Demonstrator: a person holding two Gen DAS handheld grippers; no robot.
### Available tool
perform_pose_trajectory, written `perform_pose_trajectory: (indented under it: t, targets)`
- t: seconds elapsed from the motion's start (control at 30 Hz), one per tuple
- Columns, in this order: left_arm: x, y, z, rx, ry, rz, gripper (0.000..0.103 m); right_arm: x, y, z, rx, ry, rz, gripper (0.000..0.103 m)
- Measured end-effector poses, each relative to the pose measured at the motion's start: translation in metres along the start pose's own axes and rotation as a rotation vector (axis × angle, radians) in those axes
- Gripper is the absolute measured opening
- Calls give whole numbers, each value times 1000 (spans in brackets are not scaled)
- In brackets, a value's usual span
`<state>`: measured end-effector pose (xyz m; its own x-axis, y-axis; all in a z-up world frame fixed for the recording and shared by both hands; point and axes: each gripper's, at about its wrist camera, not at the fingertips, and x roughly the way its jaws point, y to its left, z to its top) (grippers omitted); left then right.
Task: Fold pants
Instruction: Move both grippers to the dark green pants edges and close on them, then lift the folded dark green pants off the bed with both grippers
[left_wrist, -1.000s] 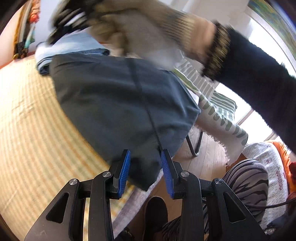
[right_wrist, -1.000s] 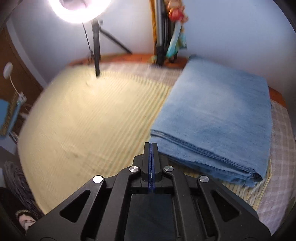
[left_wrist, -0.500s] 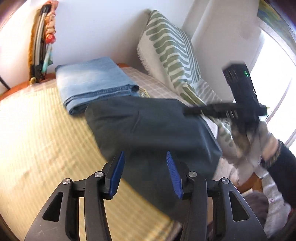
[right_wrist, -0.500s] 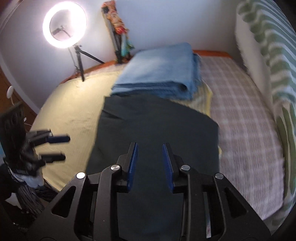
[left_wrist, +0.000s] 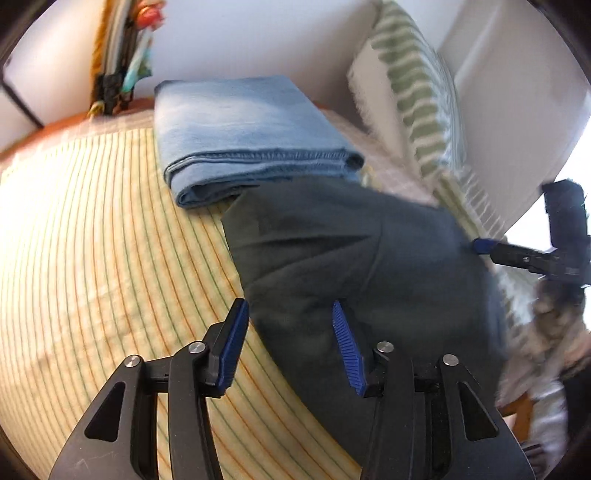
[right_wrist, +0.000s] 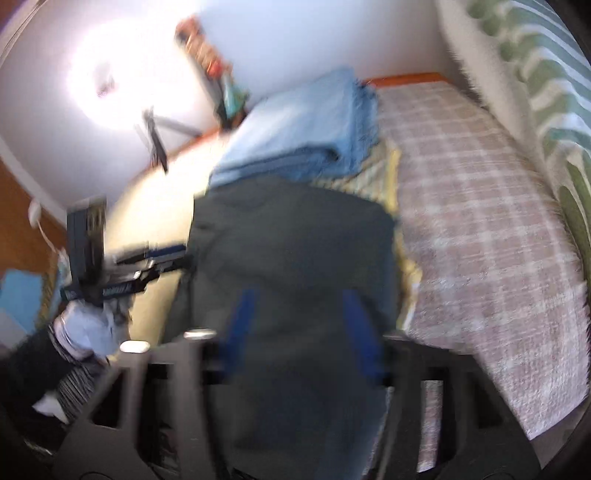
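Dark pants (left_wrist: 332, 251) being shown as matt, smooth cloth. Folded jeans (left_wrist: 243, 122) being seen as faded denim, stitched hem. Mat (left_wrist: 92, 240) being seen as woven, striped. Left tongs (left_wrist: 291, 339) being shown with ribbed blue pads (left_wrist: 347, 354), matt black plastic.

pants (left_wrist: 332, 266): dark grey
jeans (left_wrist: 243, 125): light blue
mat (left_wrist: 92, 240): yellow, thin stripes
cushion (left_wrist: 417, 85): white, green stripes
tongs' pads (left_wrist: 232, 343): blue

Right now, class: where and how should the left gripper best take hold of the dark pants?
Probably the near left edge of the dark pants, coming in low from the striped mat side. That edge lies flat and exposed between the open fingers of the left gripper; the far end abuts the folded jeans.
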<state>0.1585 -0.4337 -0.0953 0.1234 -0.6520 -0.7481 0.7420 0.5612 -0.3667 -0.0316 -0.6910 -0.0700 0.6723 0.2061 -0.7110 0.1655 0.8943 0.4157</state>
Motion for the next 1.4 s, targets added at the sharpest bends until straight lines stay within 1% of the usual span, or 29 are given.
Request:
perform_pose_trajectory:
  t: [0.03, 0.07, 0.13, 0.27, 0.4, 0.47, 0.57, 0.6, 0.67, 0.77, 0.8, 0.83, 0.87, 0.9, 0.93, 1.0, 1.07, 1.1, 1.17, 1.2, 1.23, 1.27, 1.3, 1.4]
  targets:
    - [-5, 3, 0, -35, 0, -34, 60, -5, -13, 2, 40, -8, 36, 72]
    - [-9, 6, 0, -68, 2, -68, 64, -5, -21, 3, 69, 1, 62, 72]
    - [-15, 8, -4, -101, 12, -117, 64, -1, -40, 3, 127, 29, 101, 72]
    - [-10, 8, -10, -148, 54, -176, 64, 19, -59, -2, 170, 93, 195, 72]
    - [6, 6, -13, -166, 88, -182, 64, 40, -65, -4, 192, 107, 238, 72]
    - [14, 3, -13, -170, 106, -195, 64, 50, -68, -4, 204, 112, 261, 74]
    - [17, -1, -11, -145, 89, -187, 65, 57, -69, -4, 202, 95, 273, 73]
    - [18, -1, -10, -146, 86, -189, 65, 58, -67, -5, 194, 90, 280, 65]
    - [20, -3, -10, -144, 78, -198, 63, 56, -61, -3, 157, 96, 265, 61]
    - [19, -9, -10, -105, 68, -197, 62, 47, -54, 0, 100, 84, 243, 47]
    - [19, -11, -10, -97, 62, -197, 61, 42, -54, 2, 94, 75, 246, 41]
    - [19, -12, -10, -98, 58, -204, 61, 39, -55, 3, 95, 67, 256, 39]
    - [20, -11, -10, -102, 59, -206, 61, 38, -56, 3, 93, 66, 262, 39]
    - [21, -10, -9, -109, 60, -202, 61, 40, -56, 3, 88, 71, 253, 42]
    - [23, -7, -9, -124, 62, -197, 61, 44, -57, 3, 96, 84, 241, 50]
    - [24, -3, -9, -157, 59, -212, 64, 57, -63, 1, 149, 128, 264, 63]
    - [24, -2, -8, -157, 57, -213, 64, 61, -61, 0, 152, 121, 267, 64]
    - [24, -3, -9, -145, 54, -207, 64, 62, -57, 0, 136, 117, 269, 62]
    - [24, -6, -10, -124, 47, -196, 62, 61, -50, 0, 113, 117, 236, 60]
    - [23, -9, -10, -110, 41, -190, 61, 60, -49, -1, 112, 119, 220, 57]
    - [23, -11, -10, -103, 36, -185, 51, 58, -47, 0, 112, 116, 206, 52]
    - [23, -12, -10, -101, 33, -184, 37, 55, -45, 0, 111, 110, 192, 51]
    - [23, -13, -10, -100, 31, -181, 33, 51, -42, 0, 110, 103, 180, 47]
    - [26, -15, -9, -95, 34, -181, 31, 49, -38, 1, 104, 99, 160, 46]
